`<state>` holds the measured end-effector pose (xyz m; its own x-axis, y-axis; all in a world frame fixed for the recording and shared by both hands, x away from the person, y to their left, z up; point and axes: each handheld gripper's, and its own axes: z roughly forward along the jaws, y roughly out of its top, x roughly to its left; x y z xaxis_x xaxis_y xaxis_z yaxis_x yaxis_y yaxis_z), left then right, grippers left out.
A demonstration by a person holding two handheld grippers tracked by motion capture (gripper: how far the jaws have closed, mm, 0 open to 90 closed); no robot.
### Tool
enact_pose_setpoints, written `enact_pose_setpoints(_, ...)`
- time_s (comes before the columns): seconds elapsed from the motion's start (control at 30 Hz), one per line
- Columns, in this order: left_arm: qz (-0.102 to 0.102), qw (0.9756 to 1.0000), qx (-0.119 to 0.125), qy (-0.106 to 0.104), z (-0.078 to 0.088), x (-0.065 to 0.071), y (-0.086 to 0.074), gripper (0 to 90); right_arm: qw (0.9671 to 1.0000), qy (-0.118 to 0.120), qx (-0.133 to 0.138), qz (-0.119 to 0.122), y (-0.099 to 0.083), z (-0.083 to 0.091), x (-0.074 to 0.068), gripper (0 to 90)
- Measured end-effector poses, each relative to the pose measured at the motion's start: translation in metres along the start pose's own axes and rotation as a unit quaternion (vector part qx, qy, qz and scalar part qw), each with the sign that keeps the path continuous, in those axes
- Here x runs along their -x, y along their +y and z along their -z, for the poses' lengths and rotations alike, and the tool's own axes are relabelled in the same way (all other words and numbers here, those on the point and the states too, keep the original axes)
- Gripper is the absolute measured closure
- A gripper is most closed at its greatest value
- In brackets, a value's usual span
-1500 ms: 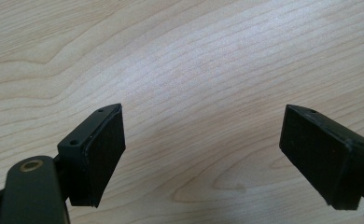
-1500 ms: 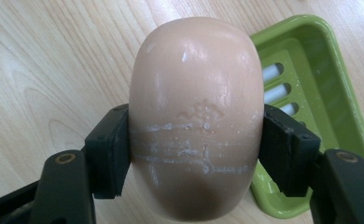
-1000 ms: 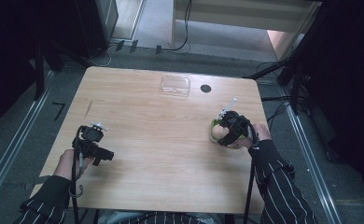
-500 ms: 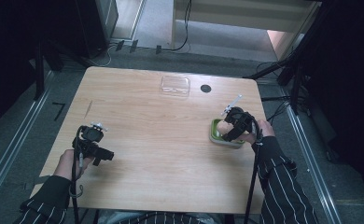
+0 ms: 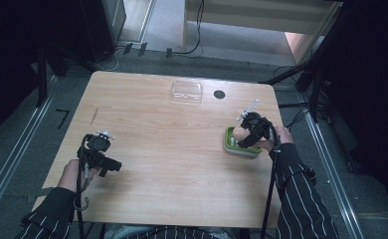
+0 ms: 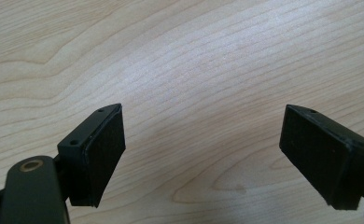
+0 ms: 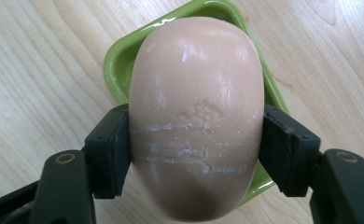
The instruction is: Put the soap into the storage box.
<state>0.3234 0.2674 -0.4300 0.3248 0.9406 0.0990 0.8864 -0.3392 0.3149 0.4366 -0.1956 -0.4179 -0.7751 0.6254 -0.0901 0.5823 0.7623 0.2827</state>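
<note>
Left of the green dish, well apart from it, the left gripper hovers over the bare table, jaws spread and empty. Above the dish, the right gripper is clamped across the middle of a pale oval soap bar. The bar looks rigid, smooth and probably slippery; its scuffed waist offers the surest hold. Compared with a second ago, the right gripper and bar sit slightly farther right and lower, with more of the dish exposed.
</note>
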Motion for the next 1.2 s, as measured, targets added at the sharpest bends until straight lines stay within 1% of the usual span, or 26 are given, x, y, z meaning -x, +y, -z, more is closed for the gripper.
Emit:
enact_pose_setpoints(0.03, 0.0, 1.0, 0.0, 0.0, 0.0, 0.0, 0.0, 14.8, 1.0, 0.001, 0.001, 0.003, 0.0, -0.001, 0.001, 33.6)
enact_pose_setpoints(0.13, -0.001, 1.0, -0.002, -0.001, 0.0, 0.0, 0.0, 14.8, 1.0, 0.004, 0.001, 0.002, 0.0, -0.004, 0.002, 33.6)
enact_pose_setpoints(0.2, 0.0, 1.0, -0.001, 0.0, 0.0, 0.0, 0.0, 14.8, 1.0, 0.002, -0.001, 0.002, 0.0, -0.005, 0.004, 33.6)
enact_pose_setpoints(0.27, -0.001, 1.0, -0.001, 0.0, 0.0, 0.0, 0.0, 14.8, 1.0, 0.002, 0.003, 0.005, 0.0, -0.008, 0.006, 33.6)
enact_pose_setpoints(0.37, 0.0, 1.0, -0.002, -0.001, 0.0, 0.0, 0.0, 14.8, 1.0, 0.002, -0.001, 0.006, 0.001, -0.01, 0.006, 33.6)
enact_pose_setpoints(0.47, -0.001, 1.0, -0.001, 0.0, 0.0, 0.0, 0.0, 14.8, 1.0, 0.002, 0.002, 0.008, 0.001, -0.013, 0.008, 33.6)
enact_pose_setpoints(0.63, 0.0, 1.0, -0.002, -0.001, 0.0, 0.0, 0.0, 14.8, 0.9999, 0.004, -0.004, 0.01, 0.002, -0.017, 0.01, 33.6)
enact_pose_setpoints(0.87, -0.001, 1.0, -0.001, 0.001, 0.0, 0.0, 0.0, 14.8, 0.9999, 0.003, -0.004, 0.011, 0.002, -0.021, 0.012, 33.6)
enact_pose_setpoints(0.97, 0.0, 1.0, -0.001, 0.001, 0.0, 0.0, 0.0, 14.8, 0.9999, 0.006, -0.006, 0.011, 0.002, -0.024, 0.013, 33.6)
enact_pose_setpoints(1.13, 0.001, 1.0, -0.002, 0.001, 0.0, 0.0, 0.0, 14.8, 0.9999, 0.01, -0.003, 0.011, 0.001, -0.027, 0.015, 33.6)
enact_pose_setpoints(1.2, 0.0, 1.0, -0.002, 0.001, 0.0, 0.0, 0.0, 14.8, 0.9998, 0.013, -0.006, 0.012, 0.001, -0.028, 0.015, 33.5)
